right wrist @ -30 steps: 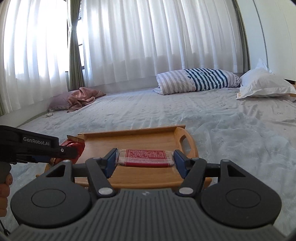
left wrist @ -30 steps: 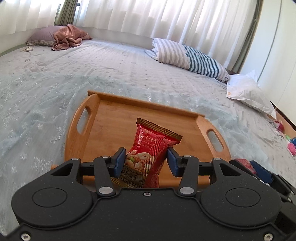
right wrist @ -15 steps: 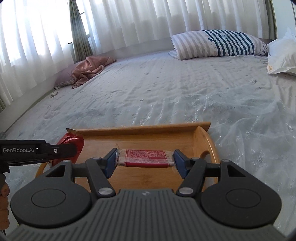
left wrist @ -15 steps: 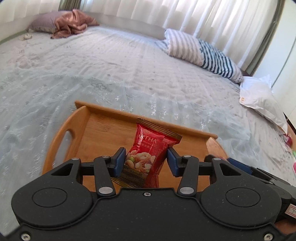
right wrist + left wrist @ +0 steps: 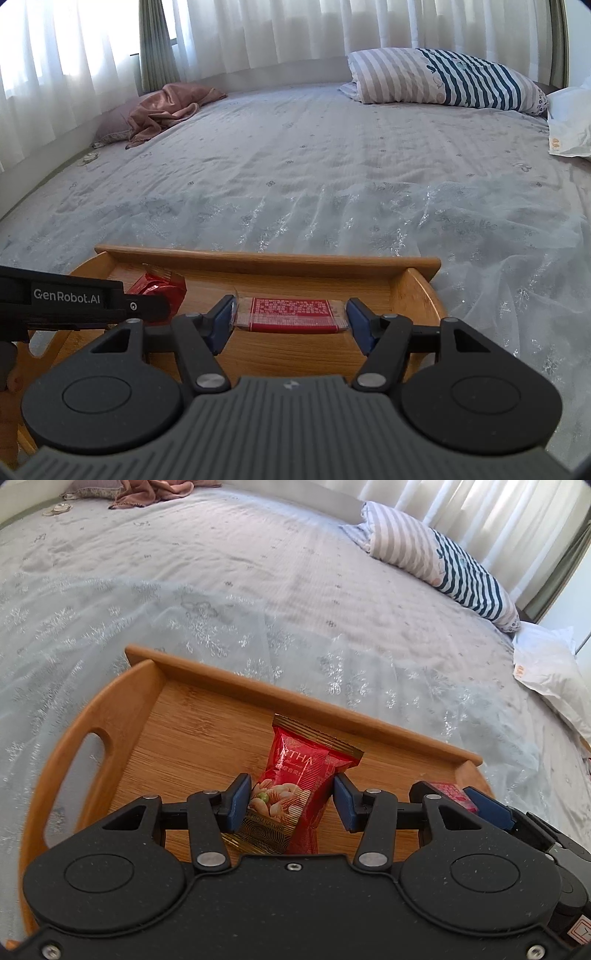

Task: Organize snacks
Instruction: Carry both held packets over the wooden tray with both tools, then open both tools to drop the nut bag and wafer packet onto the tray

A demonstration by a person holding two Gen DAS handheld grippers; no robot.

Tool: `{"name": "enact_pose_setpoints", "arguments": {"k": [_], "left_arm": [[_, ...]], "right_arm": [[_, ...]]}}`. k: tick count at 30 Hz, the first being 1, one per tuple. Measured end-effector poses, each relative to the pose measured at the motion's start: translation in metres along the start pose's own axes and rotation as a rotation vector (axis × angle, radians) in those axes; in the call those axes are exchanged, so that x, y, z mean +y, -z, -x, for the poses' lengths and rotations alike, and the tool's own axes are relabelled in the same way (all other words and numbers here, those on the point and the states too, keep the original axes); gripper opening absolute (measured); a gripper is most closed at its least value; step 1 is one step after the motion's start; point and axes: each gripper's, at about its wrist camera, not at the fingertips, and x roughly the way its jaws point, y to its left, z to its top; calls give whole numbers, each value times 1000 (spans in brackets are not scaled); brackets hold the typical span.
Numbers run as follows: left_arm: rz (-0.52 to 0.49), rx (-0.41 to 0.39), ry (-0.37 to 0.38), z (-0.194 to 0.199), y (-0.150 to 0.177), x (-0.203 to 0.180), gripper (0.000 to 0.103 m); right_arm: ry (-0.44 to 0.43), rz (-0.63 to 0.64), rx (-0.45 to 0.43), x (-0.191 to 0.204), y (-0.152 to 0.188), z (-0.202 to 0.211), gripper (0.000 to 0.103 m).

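The bed (image 5: pixel 295 155) carries a wooden tray (image 5: pixel 207 716), nearer than 1 second ago; the left tool (image 5: pixel 291 801), marked "GenRobot.AI", clamps a red "ARTHA" nut packet (image 5: pixel 295 786) above it; the right tool (image 5: pixel 291 319) clamps a flat red snack bar (image 5: pixel 291 314).

"ARTHA" on red snack packet (image 5: pixel 295 794), "GenRobot.AI" on left gripper (image 5: pixel 66 296)

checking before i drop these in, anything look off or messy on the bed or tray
Nothing stands out. The tray sits flat on the bed, with no snacks lying in it. The left gripper holds a nut packet; the right gripper holds a red bar.
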Motion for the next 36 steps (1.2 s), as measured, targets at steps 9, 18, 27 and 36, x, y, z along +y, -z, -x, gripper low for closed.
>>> {"name": "enact_pose_setpoints", "arguments": {"k": [9, 18, 27, 36], "left_arm": [[-12, -13, 1, -2, 1, -5, 46], [17, 10, -7, -8, 0, -4, 48], [9, 7, -11, -8, 1, -5, 49], [-21, 20, -13, -9, 1, -11, 67]], "right_arm": [[6, -37, 0, -5, 10, -9, 67], [8, -26, 10, 1, 11, -14, 67], [9, -14, 7, 4, 13, -15, 68], [-4, 14, 21, 7, 15, -13, 80]]}}
